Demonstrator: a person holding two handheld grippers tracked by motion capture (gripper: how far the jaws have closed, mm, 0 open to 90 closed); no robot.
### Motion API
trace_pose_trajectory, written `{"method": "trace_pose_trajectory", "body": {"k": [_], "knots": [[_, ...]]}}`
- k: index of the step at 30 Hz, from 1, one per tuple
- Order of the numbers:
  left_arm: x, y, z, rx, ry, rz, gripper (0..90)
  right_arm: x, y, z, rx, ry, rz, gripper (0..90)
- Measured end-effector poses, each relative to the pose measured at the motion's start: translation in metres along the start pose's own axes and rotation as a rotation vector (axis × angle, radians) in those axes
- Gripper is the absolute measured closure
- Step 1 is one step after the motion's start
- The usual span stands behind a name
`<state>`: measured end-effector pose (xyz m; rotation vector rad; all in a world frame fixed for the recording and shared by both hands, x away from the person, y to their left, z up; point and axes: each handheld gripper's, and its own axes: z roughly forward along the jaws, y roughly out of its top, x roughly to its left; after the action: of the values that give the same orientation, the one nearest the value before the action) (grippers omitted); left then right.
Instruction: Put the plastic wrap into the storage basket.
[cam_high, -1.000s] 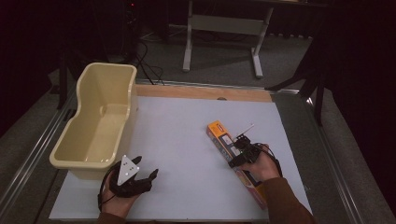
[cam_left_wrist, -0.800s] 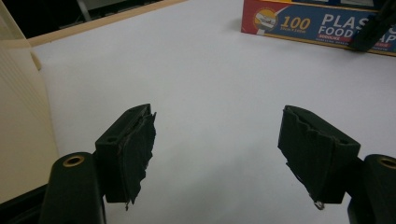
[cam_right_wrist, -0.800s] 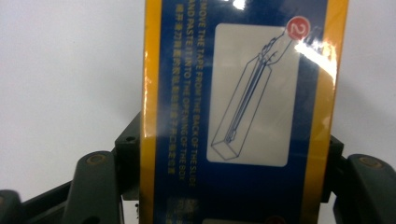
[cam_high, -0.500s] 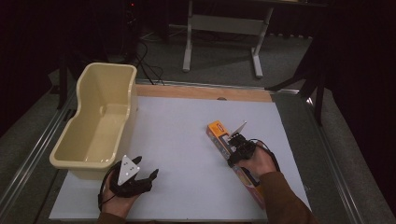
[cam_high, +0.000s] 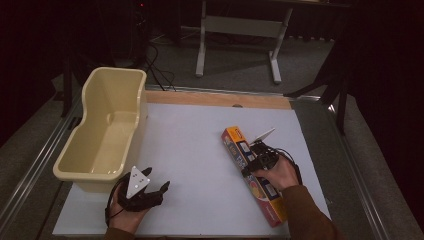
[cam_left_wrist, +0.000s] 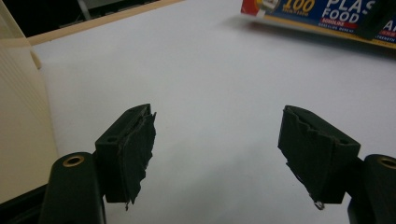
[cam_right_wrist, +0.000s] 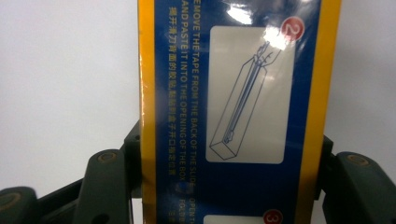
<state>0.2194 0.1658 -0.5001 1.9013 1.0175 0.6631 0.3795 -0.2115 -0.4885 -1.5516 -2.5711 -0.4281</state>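
A long blue and yellow food wrap box (cam_high: 238, 148) lies flat on the white table (cam_high: 195, 150), right of centre. My right gripper (cam_high: 257, 161) sits over its middle. In the right gripper view the box (cam_right_wrist: 233, 93) runs up between the two jaws, which press against its yellow edges; the right gripper (cam_right_wrist: 229, 161) is shut on it. My left gripper (cam_high: 159, 191) rests near the front edge, just in front of the tub, and stands open (cam_left_wrist: 217, 140) over bare white table. An end of the box (cam_left_wrist: 327, 14) shows far off in the left gripper view.
A cream plastic tub (cam_high: 116, 74) stands along the table's left side, with nothing in it; its ribbed wall (cam_left_wrist: 18, 116) is close beside my left gripper. A wooden strip (cam_high: 215, 98) borders the table's far edge. A grey stand's legs (cam_high: 202, 45) rise beyond it.
My right hand has slid a little to the left and farther along the box, settling over its middle. The left gripper has stayed put, open.
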Motion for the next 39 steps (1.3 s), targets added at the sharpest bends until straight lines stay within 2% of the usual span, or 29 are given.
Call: {"method": "trace_pose_trajectory", "body": {"k": [4,13,17,23,25,33,39], "knots": [[0.000,0.000,0.000,0.001,0.000,0.001,26.8,0.000,-0.001,-0.006,-0.034,0.060,0.031,39.5],[0.000,0.000,0.000,0.001,0.000,0.001,26.6,0.013,0.003,-0.017,-0.089,0.146,0.036,39.5],[0.000,0.000,0.000,-0.004,-0.001,-0.002,26.7,0.023,0.008,-0.026,-0.116,0.211,0.039,39.5],[0.000,0.000,0.000,-0.004,-0.001,0.000,26.7,0.037,0.012,-0.035,-0.162,0.254,0.033,39.5],[0.000,0.000,0.000,-0.004,-0.001,-0.001,26.6,0.046,0.015,-0.042,-0.192,0.297,0.044,39.5],[0.000,0.000,-0.001,-0.005,-0.001,0.002,26.6,0.062,0.031,-0.052,-0.235,0.401,0.060,39.5],[0.000,0.000,-0.001,-0.005,-0.001,0.002,26.6,0.075,0.045,-0.060,-0.268,0.429,0.058,39.5]]}}
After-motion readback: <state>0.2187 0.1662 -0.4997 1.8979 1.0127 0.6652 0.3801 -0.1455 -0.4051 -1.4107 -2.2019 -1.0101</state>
